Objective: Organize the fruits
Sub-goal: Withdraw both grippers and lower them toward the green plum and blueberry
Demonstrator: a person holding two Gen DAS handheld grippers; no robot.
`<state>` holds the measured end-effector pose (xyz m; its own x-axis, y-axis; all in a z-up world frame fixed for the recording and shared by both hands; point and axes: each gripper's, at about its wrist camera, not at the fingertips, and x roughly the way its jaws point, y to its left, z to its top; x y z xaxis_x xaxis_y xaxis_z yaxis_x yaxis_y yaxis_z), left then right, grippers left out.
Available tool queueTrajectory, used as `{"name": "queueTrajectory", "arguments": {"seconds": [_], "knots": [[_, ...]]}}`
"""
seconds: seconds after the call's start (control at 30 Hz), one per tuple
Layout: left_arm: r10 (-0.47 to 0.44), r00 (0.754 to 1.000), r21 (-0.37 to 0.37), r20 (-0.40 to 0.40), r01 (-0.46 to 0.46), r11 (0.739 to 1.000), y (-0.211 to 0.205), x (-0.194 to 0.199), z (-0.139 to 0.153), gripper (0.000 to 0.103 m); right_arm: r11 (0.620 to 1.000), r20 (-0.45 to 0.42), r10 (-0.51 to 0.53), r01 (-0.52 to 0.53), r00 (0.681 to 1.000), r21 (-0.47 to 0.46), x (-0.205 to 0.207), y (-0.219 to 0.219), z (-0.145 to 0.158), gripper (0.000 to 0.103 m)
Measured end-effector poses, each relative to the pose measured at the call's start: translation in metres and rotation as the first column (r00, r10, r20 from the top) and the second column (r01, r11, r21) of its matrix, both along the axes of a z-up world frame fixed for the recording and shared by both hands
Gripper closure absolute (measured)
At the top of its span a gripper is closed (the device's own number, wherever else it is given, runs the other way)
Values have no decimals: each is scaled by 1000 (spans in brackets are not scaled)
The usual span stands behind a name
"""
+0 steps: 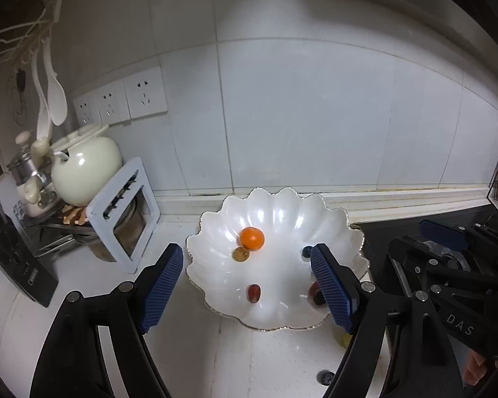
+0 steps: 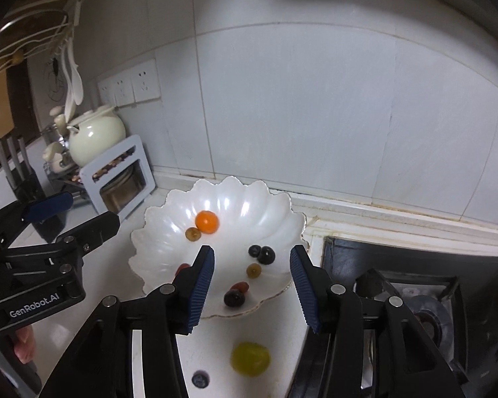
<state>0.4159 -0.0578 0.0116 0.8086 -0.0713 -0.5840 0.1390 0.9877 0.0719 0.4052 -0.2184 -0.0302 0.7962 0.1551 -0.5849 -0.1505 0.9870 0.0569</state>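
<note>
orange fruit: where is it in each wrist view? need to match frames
Left wrist: orange fruit sits just above picture centre, in the far part of the white dish, touching a small brown fruit at its lower left.
Right wrist: orange fruit lies left of centre, in the dish's far half, with the same brown fruit beside it.
Shared landmark: the wall sockets, upper left in both.
</note>
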Motion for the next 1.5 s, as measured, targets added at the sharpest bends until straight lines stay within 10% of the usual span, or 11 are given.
{"name": "queueTrajectory", "arguments": {"seconds": [0.67, 1.5], "knots": [[26, 999, -22, 41, -25, 999, -7, -67, 1, 23, 996, 101, 85, -81, 991, -37, -60, -13, 7, 54], [25, 998, -13, -58, -25, 1000, -33, -108, -58, 24, 977, -1, 215, -215, 977, -12, -78, -28, -47, 54]]}}
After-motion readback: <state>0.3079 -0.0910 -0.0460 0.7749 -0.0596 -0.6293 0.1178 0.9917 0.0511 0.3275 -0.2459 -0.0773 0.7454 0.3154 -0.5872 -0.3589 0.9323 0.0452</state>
